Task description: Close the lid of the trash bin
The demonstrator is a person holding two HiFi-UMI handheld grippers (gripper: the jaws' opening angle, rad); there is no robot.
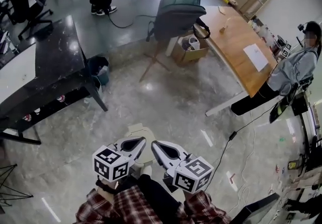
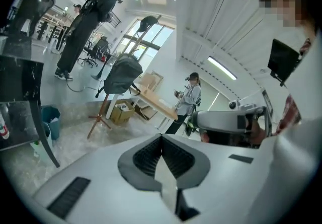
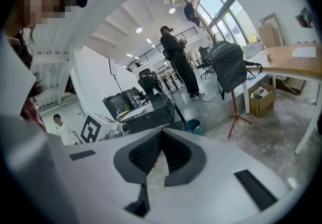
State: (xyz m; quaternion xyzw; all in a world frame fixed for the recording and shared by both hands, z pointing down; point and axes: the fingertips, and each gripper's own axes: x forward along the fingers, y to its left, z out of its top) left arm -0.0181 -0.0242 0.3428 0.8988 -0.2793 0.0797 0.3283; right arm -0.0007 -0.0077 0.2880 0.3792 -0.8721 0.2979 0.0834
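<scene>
— Beige plastic on the floor: is that the trash bin [image 1: 142, 131]?

— Yes. It stands on the grey stone floor [image 1: 166, 97] right in front of the person's legs. Both grippers hang over it and cover most of it. I cannot tell whether its lid is up or down.

— And the jaws?

— The left gripper [image 1: 143, 141] has its 2 jaws pressed together at the tips, with nothing between them. The right gripper [image 1: 154, 144] is the same, clenched and empty. The 2 tips sit near each other but apart.

— What else is around?

— 1 black table [image 1: 50, 52] stands at the left, with a teal bucket [image 1: 102, 74] beside its leg. 1 wooden desk [image 1: 236, 42] stands at the right, where a person [image 1: 297, 67] sits. All are well apart from the bin.
</scene>
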